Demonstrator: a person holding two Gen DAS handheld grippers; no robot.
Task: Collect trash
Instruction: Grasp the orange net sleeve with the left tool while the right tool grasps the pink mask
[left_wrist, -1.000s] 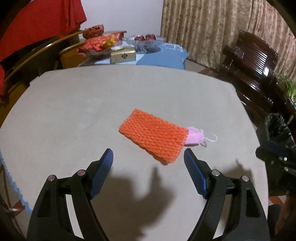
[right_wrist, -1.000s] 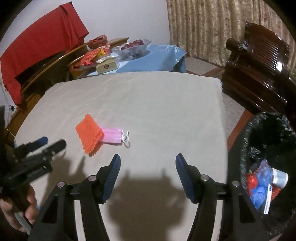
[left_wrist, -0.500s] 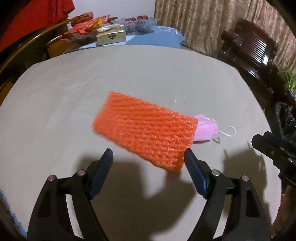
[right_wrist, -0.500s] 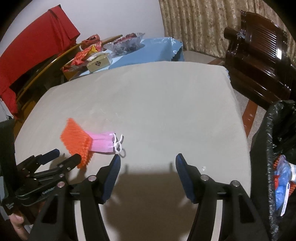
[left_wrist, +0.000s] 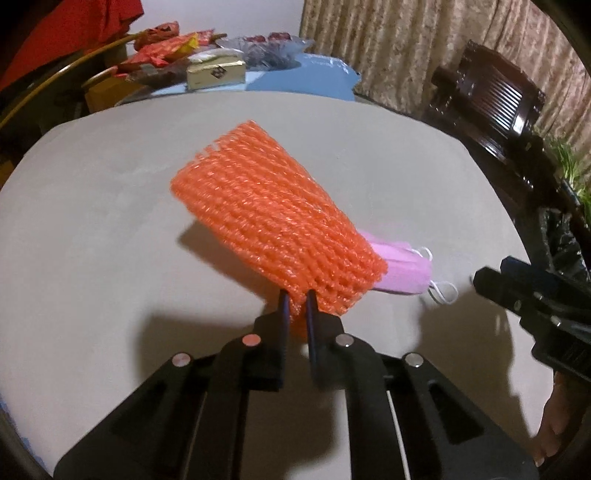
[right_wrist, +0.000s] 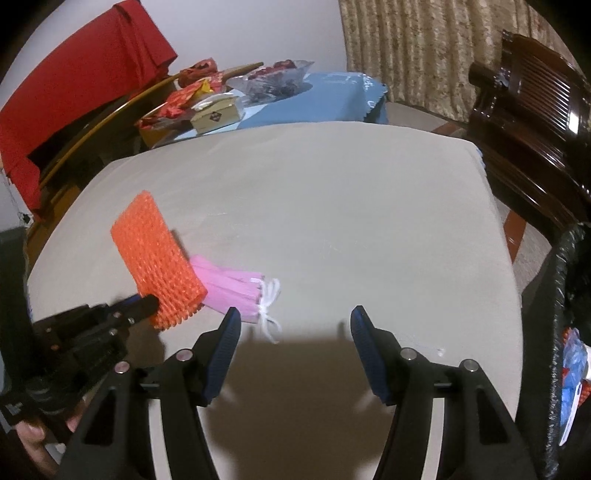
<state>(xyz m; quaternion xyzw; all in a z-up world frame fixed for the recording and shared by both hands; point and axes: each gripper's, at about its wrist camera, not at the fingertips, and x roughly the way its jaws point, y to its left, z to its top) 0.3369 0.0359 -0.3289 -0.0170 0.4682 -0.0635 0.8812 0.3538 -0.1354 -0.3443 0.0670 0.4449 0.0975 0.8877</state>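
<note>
An orange foam net sleeve (left_wrist: 273, 218) rises off the grey table (left_wrist: 110, 206), its far end tilted up. My left gripper (left_wrist: 295, 299) is closing, and its blue pads pinch the sleeve's near edge. From the right wrist view the same sleeve (right_wrist: 155, 254) is held at its lower corner by the left gripper (right_wrist: 146, 304). A pink face mask (left_wrist: 399, 269) with white ear loops lies flat beside the sleeve. The mask (right_wrist: 232, 286) sits just beyond my right gripper (right_wrist: 293, 319), whose jaws stand open over bare table with nothing between them.
A black trash bag (right_wrist: 561, 332) holding blue and red rubbish stands off the table's right edge. A dark wooden chair (right_wrist: 532, 122) is behind it. Beyond the table is a blue-covered table (right_wrist: 314, 103) with a gold box (right_wrist: 216, 116), snack wrappers and a bowl.
My left gripper went from wide open to clamped on the orange sleeve's near edge, and the sleeve now tilts up off the table. The right gripper came closer to the pink mask.
</note>
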